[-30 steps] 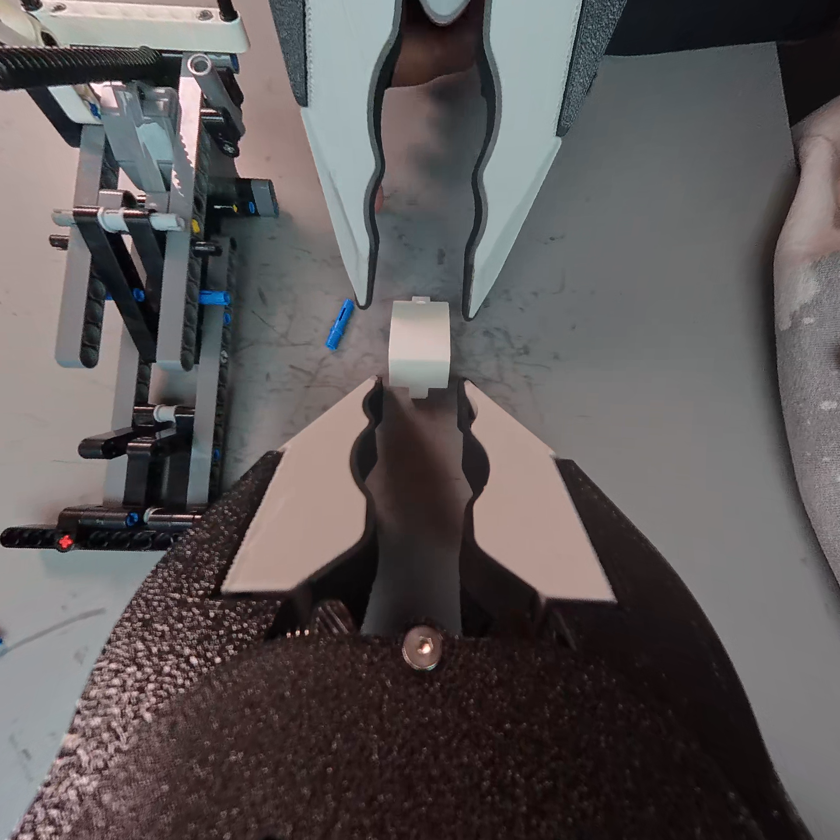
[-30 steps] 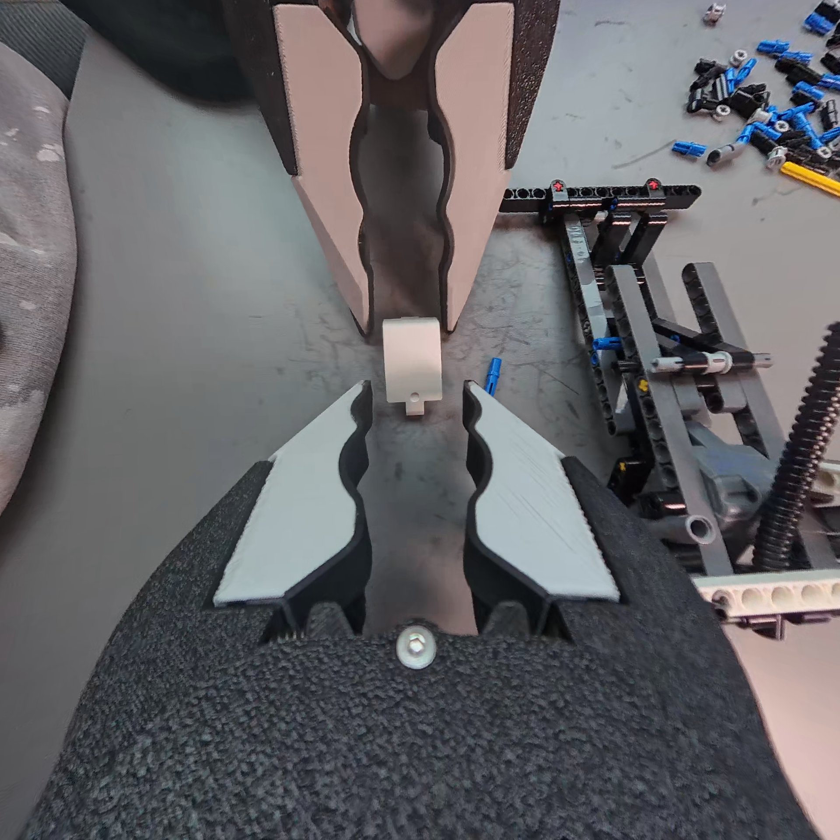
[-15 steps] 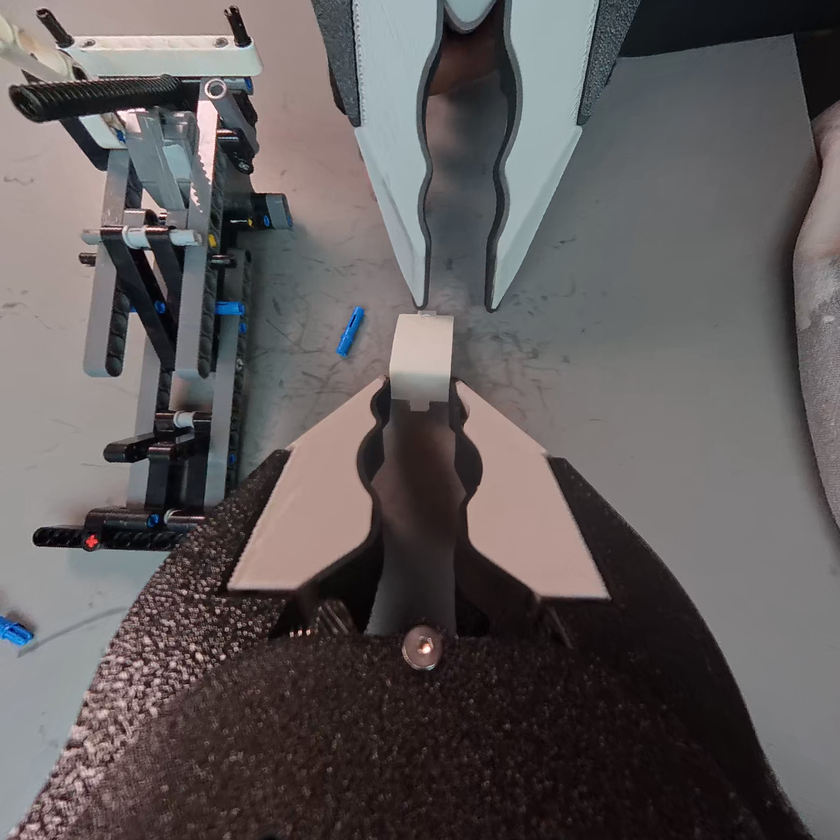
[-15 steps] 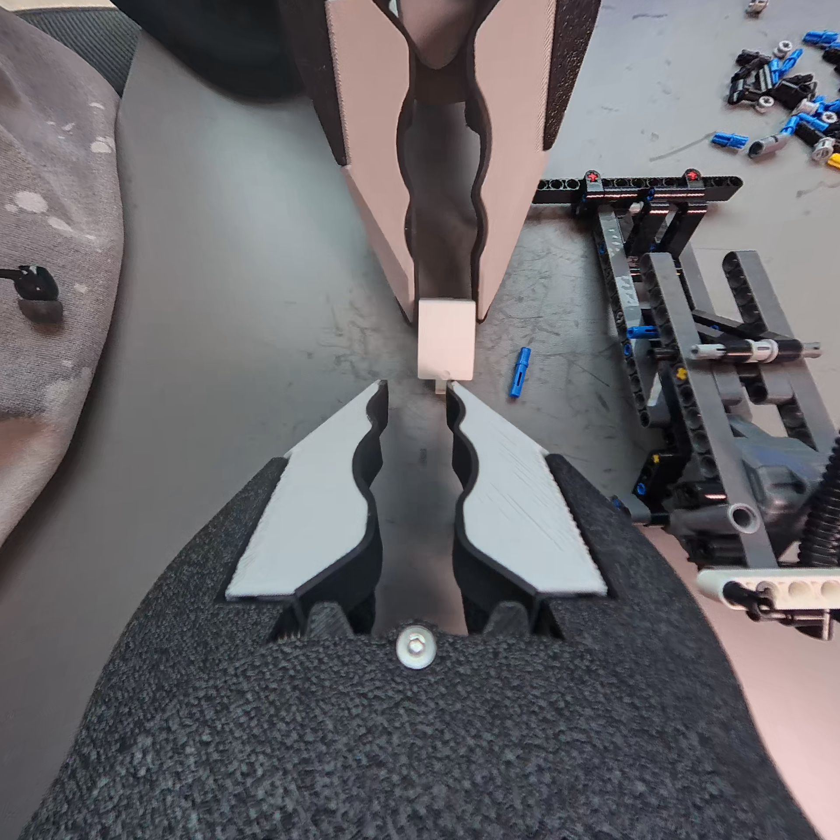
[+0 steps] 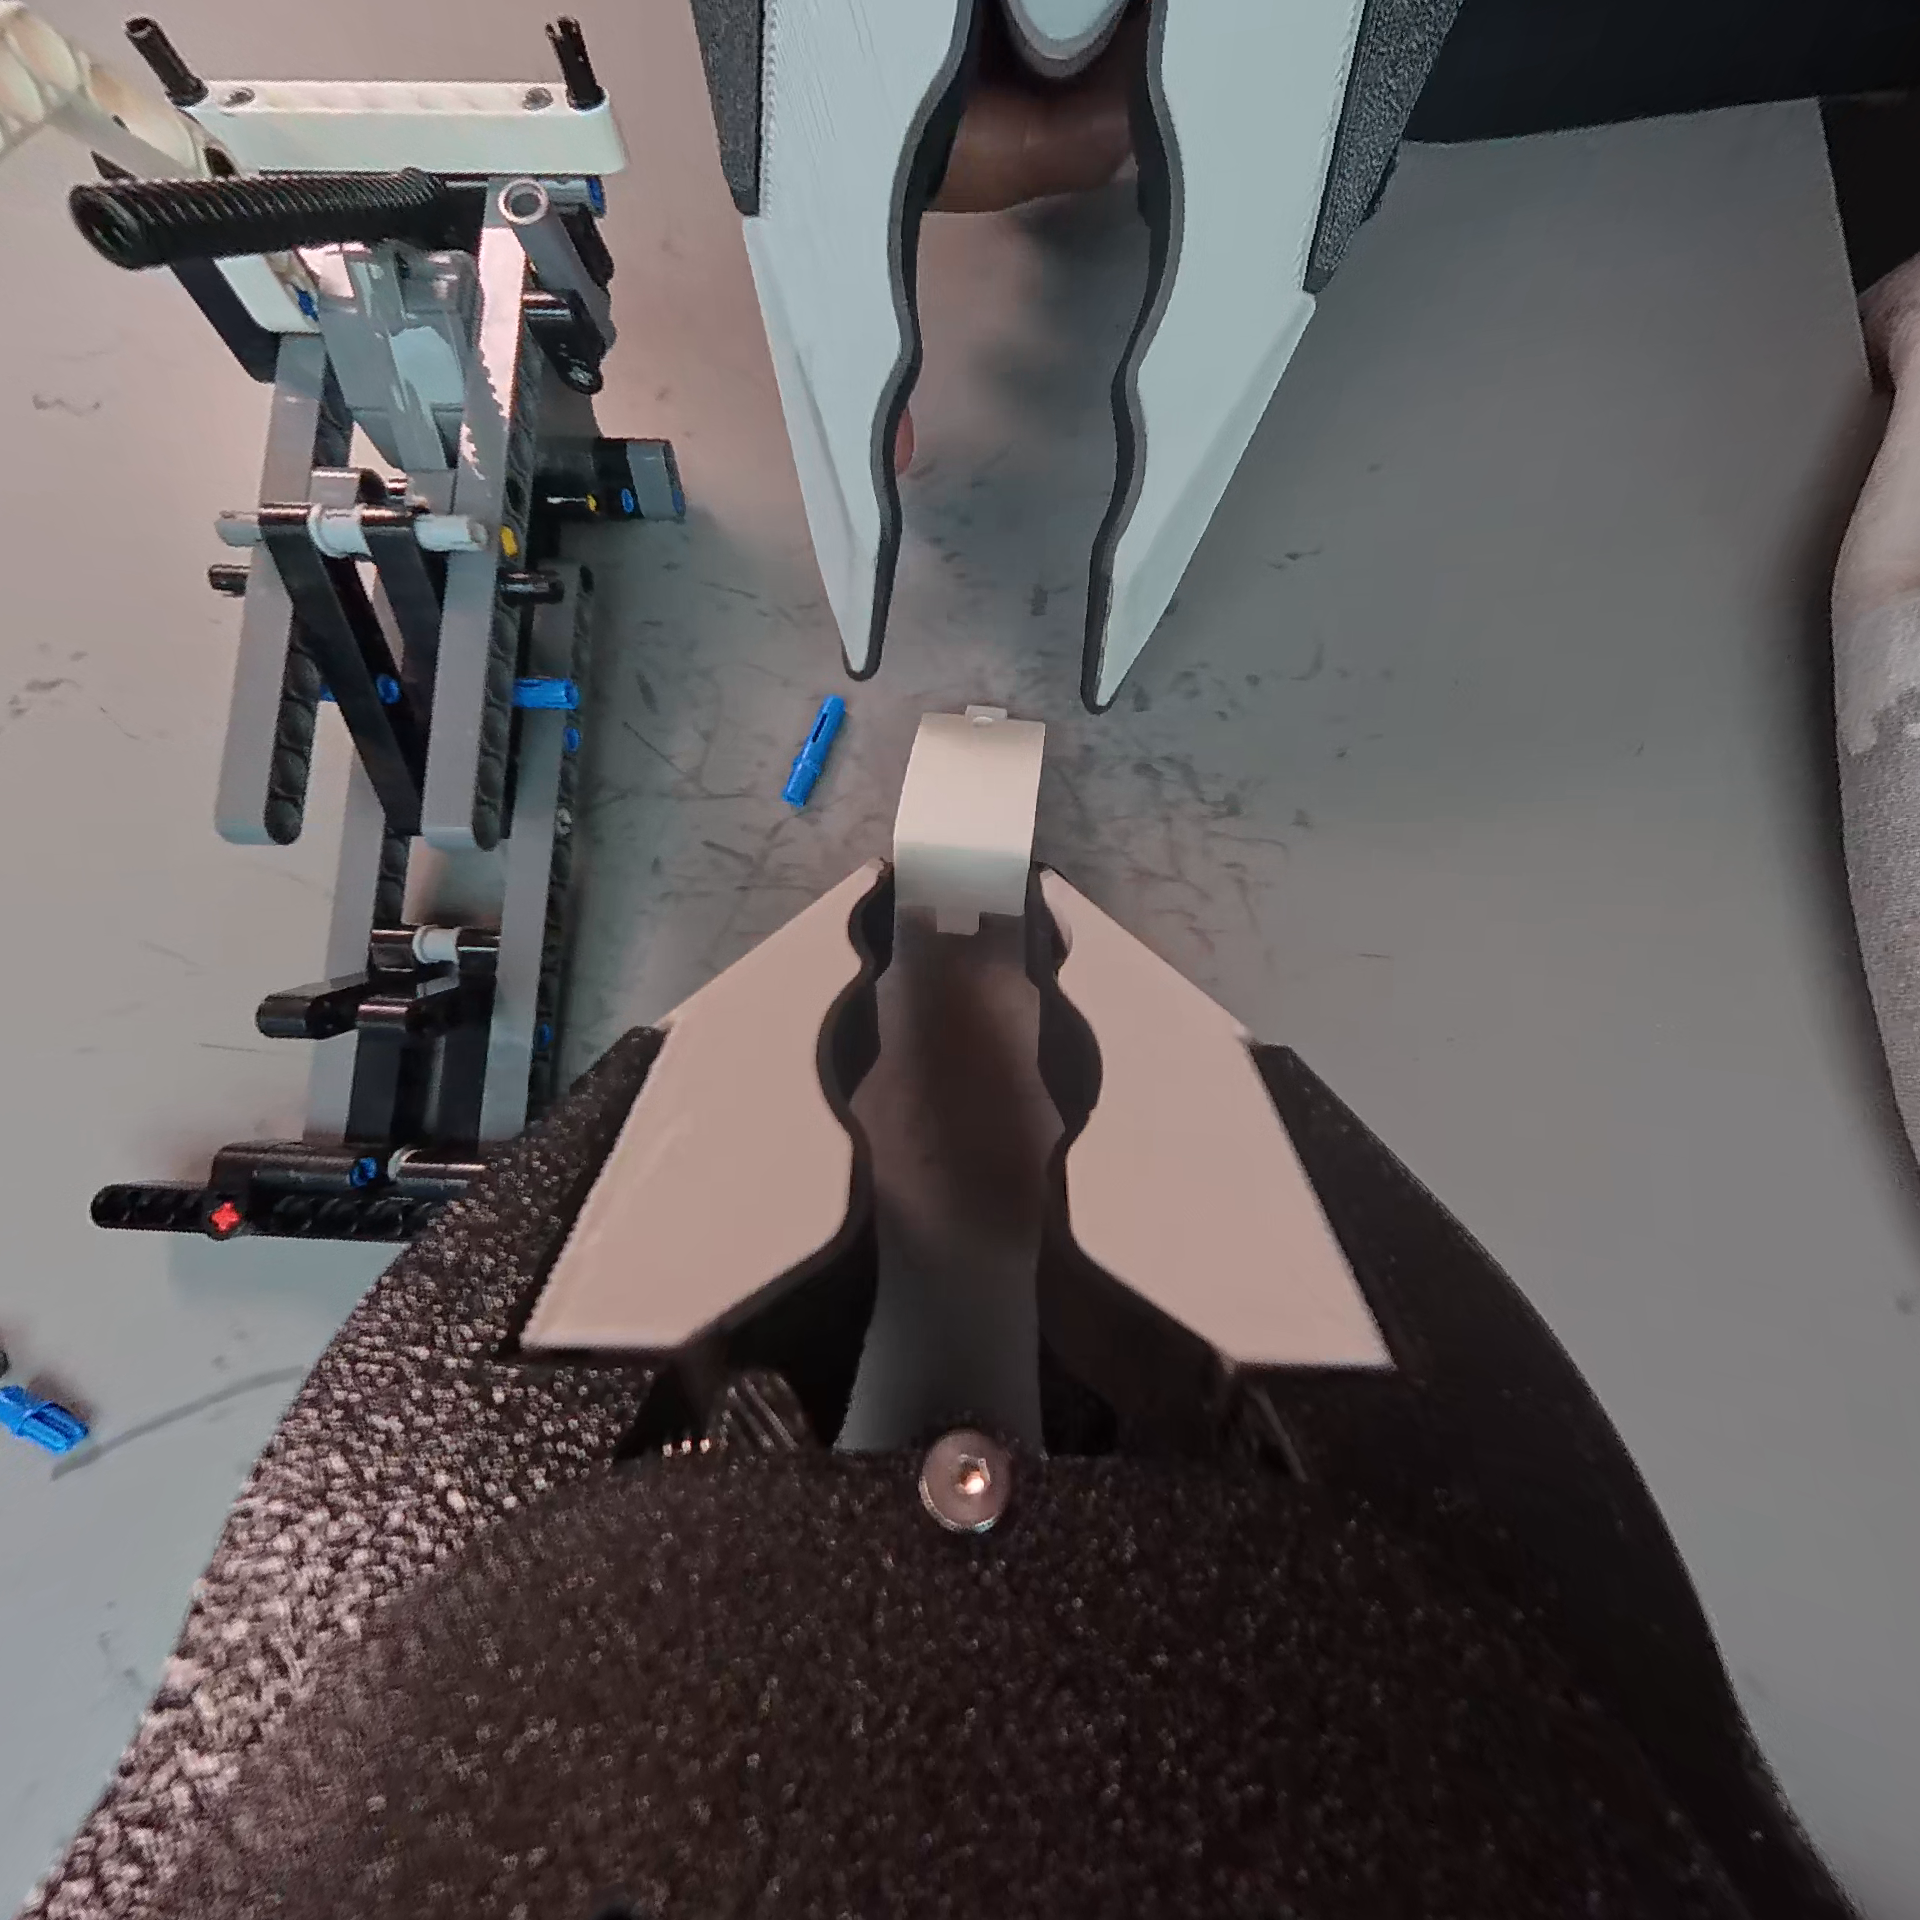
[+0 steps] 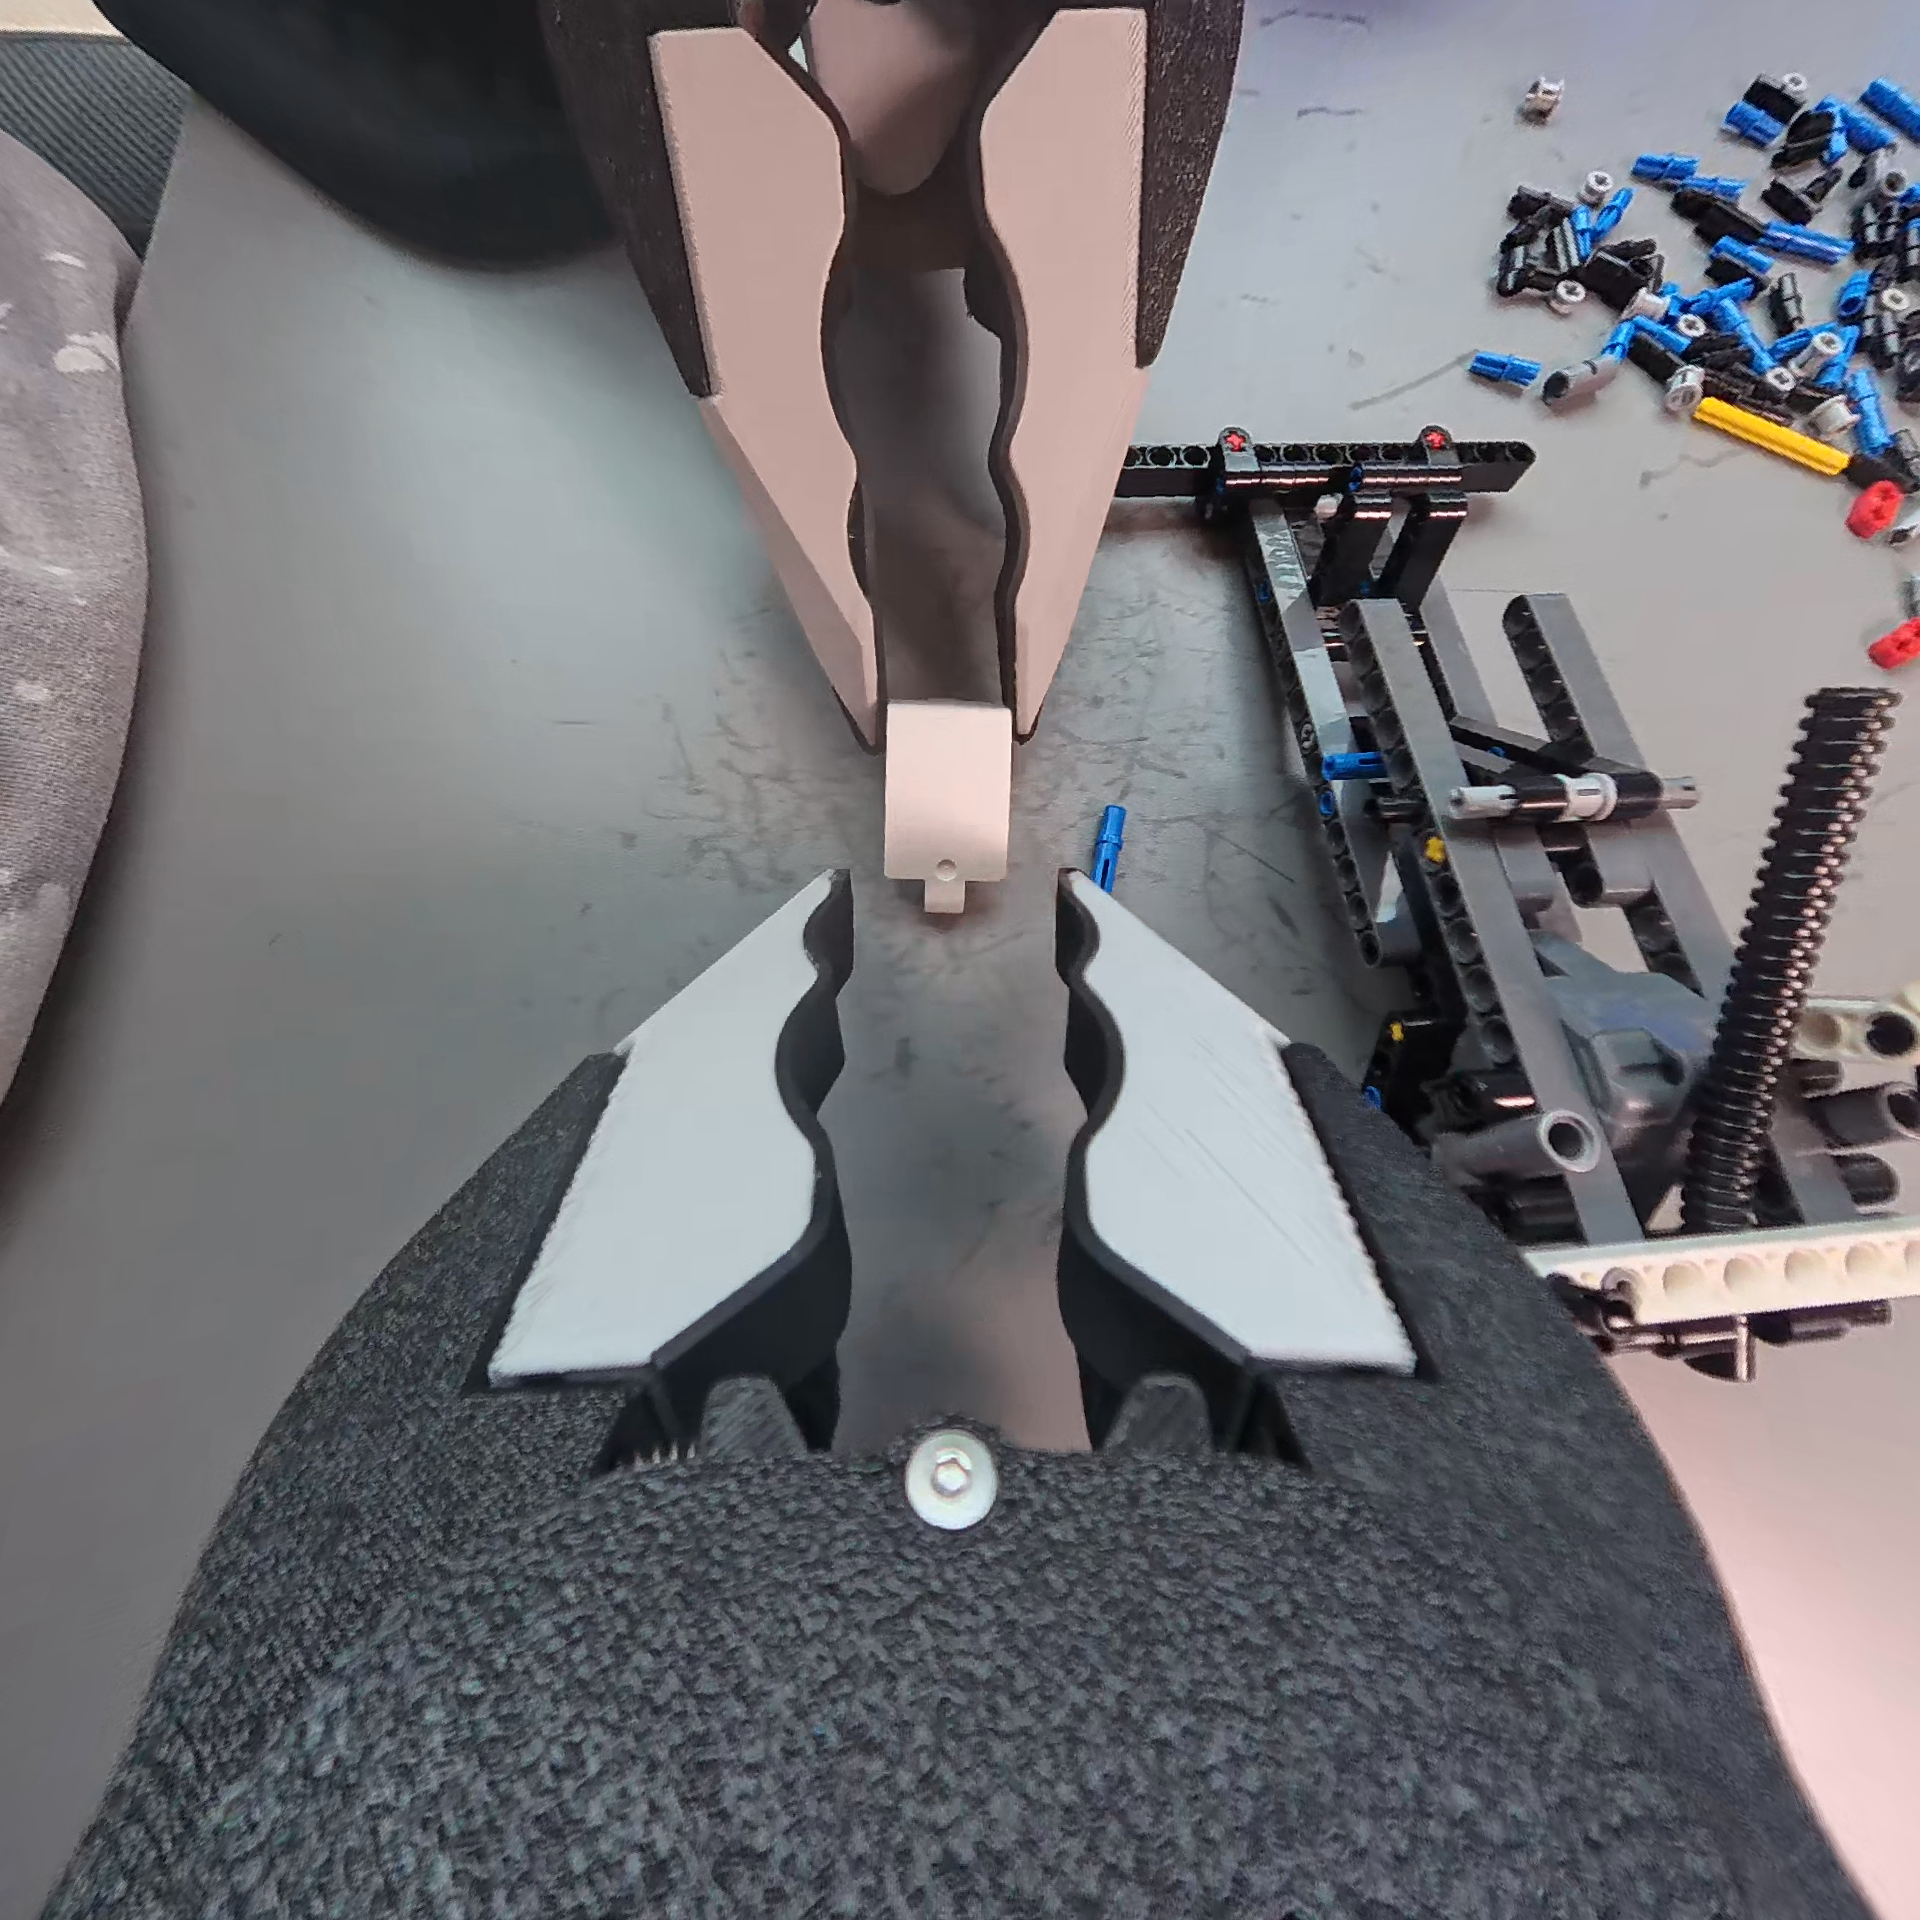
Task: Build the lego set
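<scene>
My left gripper (image 5: 961, 883) is closed onto a white curved panel piece (image 5: 971, 805), its two tips pressing the near end of the piece from either side. The panel sticks forward toward twelve o'clock, arching upward, with a small tab at its far end. My right gripper (image 6: 954, 894) faces it head-on with its jaws spread wide and nothing between them. In the right wrist view, the panel's tabbed end sits just ahead of that gap at twelve o'clock, touching neither fingertip.

In the left wrist view, the right gripper's pale fingers (image 5: 831, 416) come down from twelve o'clock, their tips just beyond the panel's far end. A small blue pin (image 5: 812, 750) lies loose on the scuffed grey table (image 5: 1455, 727) at about eleven o'clock from the panel, just beside it.

The partly built lego frame (image 5: 416, 675) lies flat on the table at nine to ten o'clock in the left view. It is made of long grey and black beams with blue pins, a black ribbed tube and a white beam at its far end. Another blue pin (image 5: 42, 1418) lies at eight o'clock near the picture's edge.

In the right wrist view, a scatter of loose pieces (image 6: 1745, 260), blue, black, grey, one yellow and a few red, lies at one to two o'clock beyond the frame. A person's grey sleeve (image 6: 52, 571) shows at nine o'clock.
</scene>
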Motion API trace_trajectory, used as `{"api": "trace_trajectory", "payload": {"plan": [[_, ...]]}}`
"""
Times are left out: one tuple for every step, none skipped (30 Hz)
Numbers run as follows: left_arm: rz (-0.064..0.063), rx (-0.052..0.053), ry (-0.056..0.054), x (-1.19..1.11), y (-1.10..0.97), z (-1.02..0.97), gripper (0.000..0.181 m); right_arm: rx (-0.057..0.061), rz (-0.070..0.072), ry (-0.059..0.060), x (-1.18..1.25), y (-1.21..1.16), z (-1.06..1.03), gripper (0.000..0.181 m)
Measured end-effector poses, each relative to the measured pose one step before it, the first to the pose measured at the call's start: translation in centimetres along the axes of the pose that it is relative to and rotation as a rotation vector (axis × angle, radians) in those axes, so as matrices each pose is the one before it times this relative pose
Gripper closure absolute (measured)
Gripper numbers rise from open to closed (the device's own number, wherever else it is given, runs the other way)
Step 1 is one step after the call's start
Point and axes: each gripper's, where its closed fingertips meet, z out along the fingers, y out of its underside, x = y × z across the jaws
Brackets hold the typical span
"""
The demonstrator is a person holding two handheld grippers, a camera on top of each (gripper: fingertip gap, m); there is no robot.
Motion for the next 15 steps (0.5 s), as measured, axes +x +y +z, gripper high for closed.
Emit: {"api": "trace_trajectory", "payload": {"plan": [[0.0014, -0.0008, -0.0031, 0.011, -0.027, 0.031, 0.157, 0.0001, -0.0029, 0.0009, -0.039, -0.017, 0.069, 0.143], [0.0008, -0.0002, -0.0023, 0.006, -0.027, 0.028, 0.157, 0.0008, -0.0009, -0.0018, -0.081, -0.03, 0.064, 0.143], [0.0001, 0.0008, -0.0009, -0.006, -0.009, 0.018, 0.157, -0.0007, -0.0004, -0.0033, -0.098, 0.008, 0.064, 0.143], [-0.0013, 0.001, -0.0004, -0.016, 0.001, 0.007, 0.157, -0.0013, -0.0011, -0.0003, -0.034, 0.025, 0.054, 0.143], [-0.0021, 0.0008, -0.0034, -0.087, 0.005, -0.009, 0.157, -0.0019, -0.0011, -0.0004, -0.022, 0.038, 0.03, 0.143], [-0.001, 0.0006, -0.0052, -0.105, 0.014, -0.003, 0.157, 0.0005, 0.0004, 0.0005, 0.015, 0.013, -0.002, 0.143], [-0.0001, 0.0003, -0.004, -0.08, 0.016, -0.003, 0.157, 0.0032, 0.0022, 0.0009, 0.028, -0.024, -0.027, 0.143], [-0.0003, 0.0006, -0.0004, -0.03, 0.005, -0.008, 0.157, 0.0041, 0.0028, 0.0022, 0.06, -0.036, -0.034, 0.143], [-0.0007, 0.0001, 0.0004, -0.009, 0.021, 0.008, 0.157, 0.0027, 0.0021, 0.0019, 0.056, -0.018, -0.027, 0.143], [0.0003, -0.0015, -0.0014, -0.028, 0.039, 0.014, 0.157, 0.0007, 0.0014, 0.0015, 0.053, 0.039, -0.014, 0.143], [0.0013, -0.0035, -0.0038, -0.063, 0.067, 0.03, 0.157, 0.0, 0.0018, 0.0015, 0.067, 0.048, -0.002, 0.143], [0.0018, -0.0042, -0.0033, -0.051, 0.088, 0.027, 0.157, -0.0014, 0.0021, 0.0, 0.038, 0.073, 0.012, 0.143], [0.0012, -0.0037, -0.0012, -0.021, 0.056, 0.028, 0.157, -0.0023, 0.0014, 0.0011, 0.049, 0.096, 0.022, 0.143], [0.0001, 0.0, -0.0007, -0.003, 0.003, -0.004, 0.157, -0.0023, 0.0007, 0.0028, 0.088, 0.093, 0.012, 0.143], [-0.0009, 0.0011, -0.0016, -0.028, -0.012, -0.01, 0.157, -0.0017, 0.0015, 0.0023, 0.071, 0.075, -0.003, 0.143]]}}
